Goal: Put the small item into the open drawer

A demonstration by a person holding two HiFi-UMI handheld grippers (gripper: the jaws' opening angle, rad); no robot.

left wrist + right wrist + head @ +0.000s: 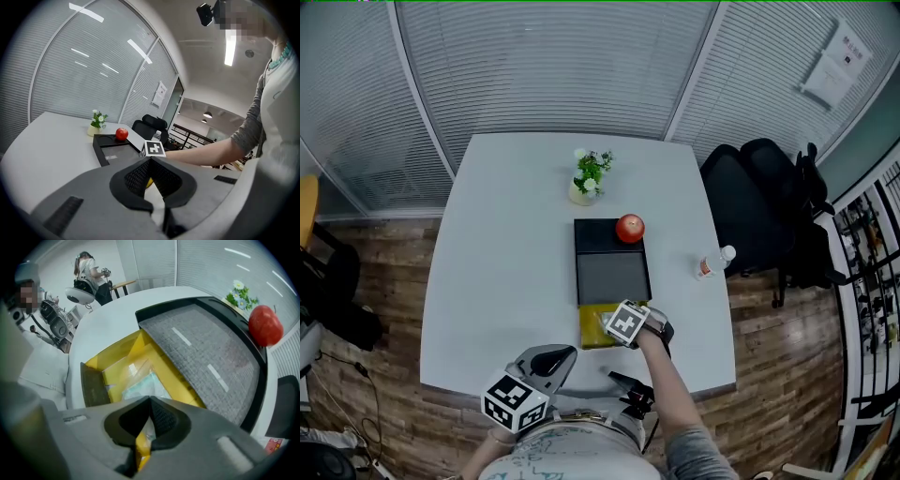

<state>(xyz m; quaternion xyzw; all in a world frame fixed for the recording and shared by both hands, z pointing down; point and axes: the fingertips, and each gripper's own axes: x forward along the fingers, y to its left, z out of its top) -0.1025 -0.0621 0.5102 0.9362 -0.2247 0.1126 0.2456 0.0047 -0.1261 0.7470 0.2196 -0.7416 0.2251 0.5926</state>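
A: Location of the small packet point(140, 386)?

B: Inside the open yellow drawer point(112, 355), flat on its floor. Clear wrap, pale green-and-white contents. Drawer drawn out at 6 o'clock of the black box point(610, 272) with the grey top, on the white table point(506, 244).

A: State of the right claw point(150, 400)?

B: Aimed steeply down over the drawer, closed tight, tips just above the packet's near end. Pinching the wrap's edge or merely close to it — not discernible.

A: And the left claw point(151, 160)?

B: Also closed, pads together with nothing between them. Held near level at 7 o'clock of the drawer, by the table's near edge, well apart from the box.

A: Other labelled features?

B: Red apple point(630, 228) on the box's 1 o'clock corner. Small flower pot point(587, 178) at 12 o'clock, just beyond the box. Bottle point(712, 262) at 3 o'clock, near the table's right edge. Black chair point(759, 202) off the table at 2 o'clock.
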